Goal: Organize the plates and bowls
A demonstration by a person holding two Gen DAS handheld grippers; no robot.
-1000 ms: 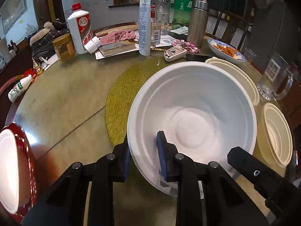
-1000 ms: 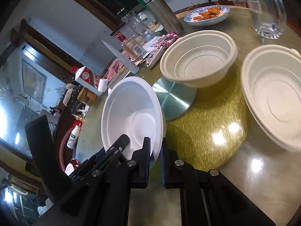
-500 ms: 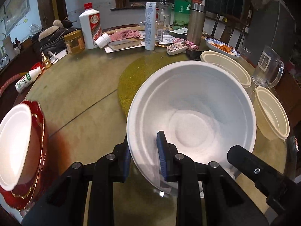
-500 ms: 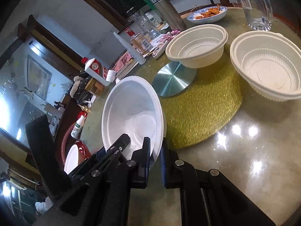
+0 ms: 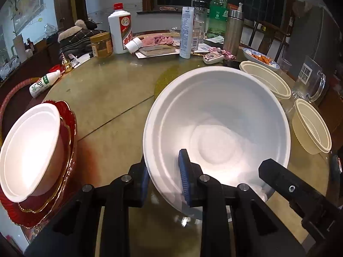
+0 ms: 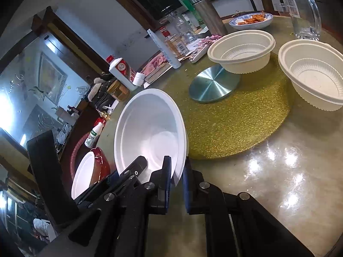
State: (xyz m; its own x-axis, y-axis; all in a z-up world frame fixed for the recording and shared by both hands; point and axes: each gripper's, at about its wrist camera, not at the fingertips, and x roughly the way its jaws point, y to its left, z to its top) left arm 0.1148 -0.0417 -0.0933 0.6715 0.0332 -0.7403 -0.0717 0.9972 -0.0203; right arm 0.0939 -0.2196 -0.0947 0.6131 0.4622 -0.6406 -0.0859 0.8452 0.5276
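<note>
Both grippers are shut on the rim of one large white bowl (image 5: 216,128), held above the table; it also shows in the right wrist view (image 6: 150,128). My left gripper (image 5: 164,177) pinches its near rim. My right gripper (image 6: 176,171) pinches the rim from the other side. To the left, a second white bowl (image 5: 27,150) sits on a red gold-edged plate (image 5: 66,132); both show in the right wrist view, bowl (image 6: 82,175) and plate (image 6: 103,160). Two cream ribbed bowls (image 6: 242,51) (image 6: 315,75) stand at the right, also in the left wrist view (image 5: 265,79) (image 5: 310,126).
A gold glitter mat (image 6: 235,115) with a metal disc (image 6: 214,83) lies mid-table. At the back stand bottles (image 5: 120,27), a tube (image 5: 186,32), a flask (image 5: 233,30), a food dish (image 6: 250,20) and a glass jug (image 6: 304,10). A small white bottle (image 5: 45,82) lies at the left.
Both grippers have carried the large white bowl back and to the left. The red plate with its white bowl has come further into view; the cream bowls have receded to the right.
</note>
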